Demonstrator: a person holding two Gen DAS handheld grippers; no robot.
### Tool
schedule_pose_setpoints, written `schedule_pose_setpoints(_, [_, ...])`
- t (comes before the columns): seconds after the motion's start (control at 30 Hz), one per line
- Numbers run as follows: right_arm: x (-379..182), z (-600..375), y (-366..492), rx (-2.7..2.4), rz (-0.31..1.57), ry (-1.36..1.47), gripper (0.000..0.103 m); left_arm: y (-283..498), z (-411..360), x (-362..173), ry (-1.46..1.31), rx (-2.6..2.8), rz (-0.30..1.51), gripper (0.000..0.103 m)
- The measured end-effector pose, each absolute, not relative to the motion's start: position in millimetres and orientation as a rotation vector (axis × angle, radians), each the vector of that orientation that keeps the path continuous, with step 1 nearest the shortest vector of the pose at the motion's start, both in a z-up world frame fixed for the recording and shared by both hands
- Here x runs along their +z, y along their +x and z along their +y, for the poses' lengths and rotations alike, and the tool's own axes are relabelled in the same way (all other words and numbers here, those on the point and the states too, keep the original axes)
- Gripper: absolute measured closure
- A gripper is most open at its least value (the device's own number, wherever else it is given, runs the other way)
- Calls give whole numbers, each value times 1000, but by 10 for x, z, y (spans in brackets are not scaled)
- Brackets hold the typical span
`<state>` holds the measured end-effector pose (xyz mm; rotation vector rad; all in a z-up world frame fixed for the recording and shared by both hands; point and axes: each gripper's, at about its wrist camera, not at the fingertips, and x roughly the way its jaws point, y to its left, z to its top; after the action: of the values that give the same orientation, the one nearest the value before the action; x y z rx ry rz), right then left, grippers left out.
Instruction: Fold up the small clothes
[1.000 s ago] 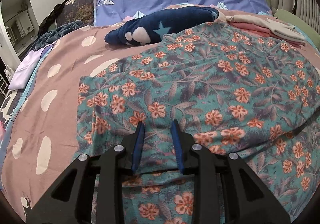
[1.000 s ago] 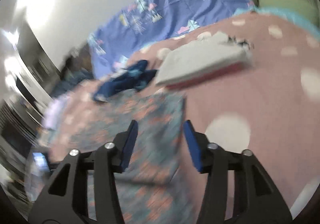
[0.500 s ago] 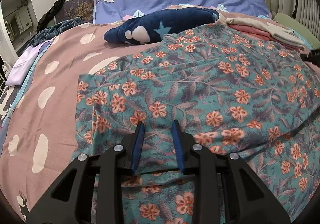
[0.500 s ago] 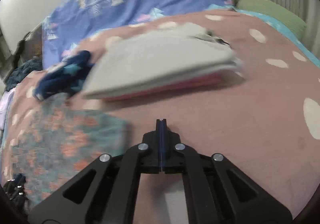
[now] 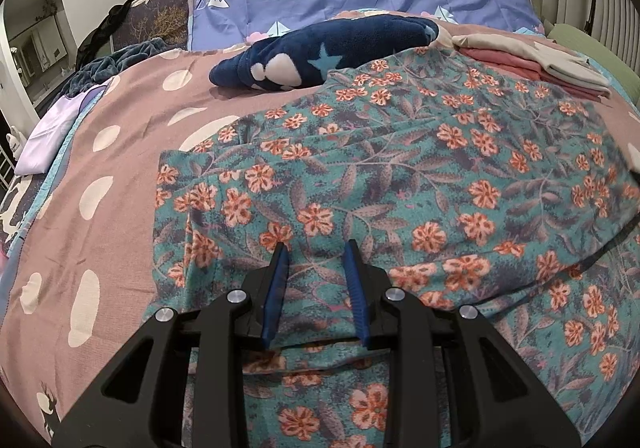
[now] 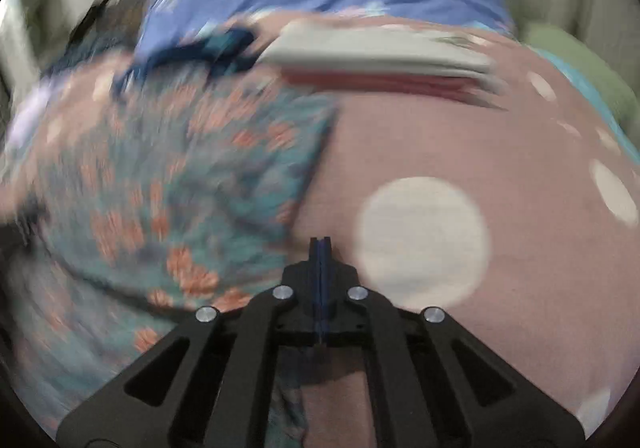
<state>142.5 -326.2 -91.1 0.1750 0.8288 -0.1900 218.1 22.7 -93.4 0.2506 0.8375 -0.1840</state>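
Two folded garments [image 5: 560, 66] stacked beyond my floral garment [image 5: 400, 176] on the bed [image 5: 112, 176].
My left fingers [image 5: 316, 252] pinch a floral ridge; right fingers [image 6: 321, 244] clenched, empty, beside its edge; one navy plush piece [image 5: 320, 60] nearby.

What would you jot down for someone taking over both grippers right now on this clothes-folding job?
Left gripper: jaws apart, resting on the near part of the floral garment; whether it pinches the cloth is unclear.
Right gripper: shut, nothing visibly between the jaws, at the garment's right edge over the dotted bedspread.
Done: a folded pile lies farther back.
Left: the floral garment lies spread out and the navy fleece piece lies unfolded behind it.
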Motion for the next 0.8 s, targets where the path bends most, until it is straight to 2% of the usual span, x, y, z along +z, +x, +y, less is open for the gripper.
schedule_pose_setpoints(0.1, [-631, -3156, 1243, -78, 735, 228, 100, 2181, 215, -933, 255, -181, 837, 72])
schedule_pose_setpoints(0.23, [-495, -2781, 1324, 46, 710, 152, 99, 2178, 204, -928, 265, -174, 834, 72])
schedule_pose_setpoints(0.33, [-656, -2688, 1656, 65, 794, 195, 98, 2168, 200, -926, 261, -175, 834, 72])
schedule_pose_setpoints(0.37, [-836, -2701, 1803, -41, 865, 139, 103, 2168, 206, -923, 257, -176, 835, 71])
schedule_pose_setpoints(0.4, [-990, -2733, 1910, -123, 882, 79, 103, 2170, 217, -919, 247, -181, 836, 71])
schedule_pose_setpoints(0.5, [-1013, -2953, 1852, -94, 857, 214, 103, 2176, 263, -915, 213, -196, 842, 71])
schedule_pose_setpoints(0.63, [-977, -2949, 1674, -98, 824, 185, 103, 2183, 298, -916, 190, -206, 846, 71])
schedule_pose_setpoints(0.7, [-923, -2976, 1466, -85, 805, 217, 99, 2172, 309, -905, 186, -206, 840, 69])
schedule_pose_setpoints(0.73, [-898, -2969, 1400, -79, 799, 229, 98, 2157, 346, -881, 166, -213, 836, 64])
schedule_pose_setpoints(0.8, [-815, -3046, 1150, -58, 787, 243, 85, 2084, 480, -808, 88, -241, 831, 53])
